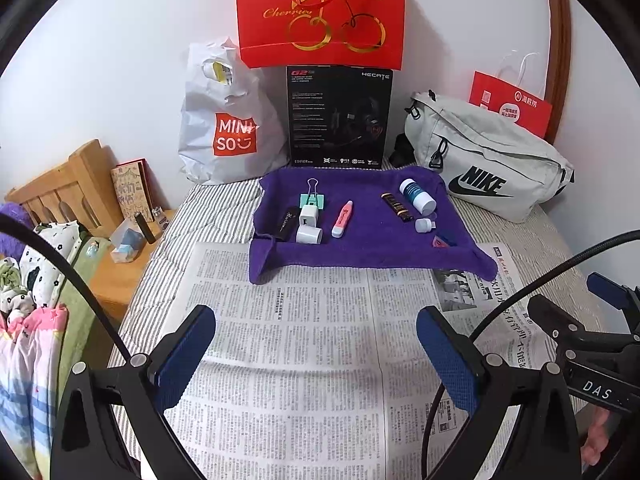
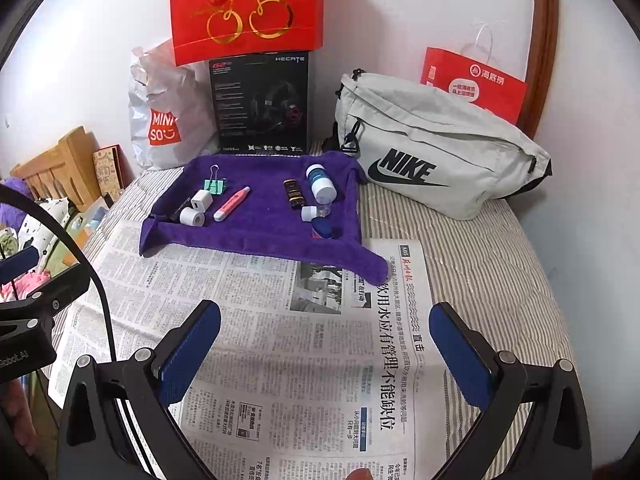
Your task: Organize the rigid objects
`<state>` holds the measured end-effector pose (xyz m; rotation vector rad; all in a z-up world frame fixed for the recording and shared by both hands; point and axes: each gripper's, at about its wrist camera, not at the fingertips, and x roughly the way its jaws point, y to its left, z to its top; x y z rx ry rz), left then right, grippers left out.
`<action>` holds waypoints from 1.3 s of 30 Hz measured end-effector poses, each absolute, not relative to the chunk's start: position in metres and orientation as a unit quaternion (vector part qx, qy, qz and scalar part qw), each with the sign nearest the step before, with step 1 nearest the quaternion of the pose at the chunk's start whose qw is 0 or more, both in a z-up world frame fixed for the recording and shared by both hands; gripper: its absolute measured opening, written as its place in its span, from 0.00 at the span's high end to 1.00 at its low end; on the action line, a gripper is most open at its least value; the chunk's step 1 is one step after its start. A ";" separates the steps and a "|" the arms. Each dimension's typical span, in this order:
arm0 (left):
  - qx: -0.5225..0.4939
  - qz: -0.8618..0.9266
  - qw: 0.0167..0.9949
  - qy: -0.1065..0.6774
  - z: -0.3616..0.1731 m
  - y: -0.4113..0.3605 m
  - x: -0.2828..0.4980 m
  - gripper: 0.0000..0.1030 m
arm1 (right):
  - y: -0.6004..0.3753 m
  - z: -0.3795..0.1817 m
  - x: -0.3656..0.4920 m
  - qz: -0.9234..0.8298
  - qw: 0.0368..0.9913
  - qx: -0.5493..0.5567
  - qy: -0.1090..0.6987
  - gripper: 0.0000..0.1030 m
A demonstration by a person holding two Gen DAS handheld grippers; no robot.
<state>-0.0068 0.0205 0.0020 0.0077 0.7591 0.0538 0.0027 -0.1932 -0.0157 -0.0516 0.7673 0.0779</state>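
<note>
Newspaper (image 1: 288, 344) on bed, left tongs (image 1: 316, 354) and right tongs (image 2: 325, 356) spread wide, empty, hovering above it

A purple towel (image 1: 360, 248) carries a mint binder clip (image 1: 312, 199), a white charger (image 1: 309, 216), a pink pen (image 1: 342, 219) and a blue-labelled white bottle (image 1: 417, 195). Black-printed newspaper (image 1: 304, 344) covers grey-striped bedding (image 1: 216, 208). The pads (image 2: 190, 356) are blue.

Looks like someone's bedroom at home. There's a bed (image 1: 224, 208) with a striped cover pushed against a white wall, a wooden nightstand (image 1: 120, 276) beside its left edge with a book (image 1: 130, 190) on it, shopping bags (image 1: 218, 120) and a Nike bag (image 2: 436, 156) along the far edge, clothes (image 1: 28, 288) piled left.
</note>
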 end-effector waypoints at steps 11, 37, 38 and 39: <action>0.004 0.032 0.928 0.372 0.003 0.020 -0.010 0.01 | -0.193 -0.014 0.000 0.041 0.927 -0.027 0.373 0.01; 0.005 0.018 0.927 0.374 0.002 0.018 -0.013 0.01 | -0.198 -0.015 -0.001 0.037 0.927 -0.027 0.373 0.01; 0.004 0.017 0.927 0.374 0.002 0.018 -0.013 0.01 | -0.197 -0.015 -0.001 0.037 0.927 -0.026 0.373 0.01; 0.004 0.016 0.927 0.374 0.002 0.018 -0.013 0.01 | -0.198 -0.015 -0.001 0.036 0.927 -0.026 0.372 0.01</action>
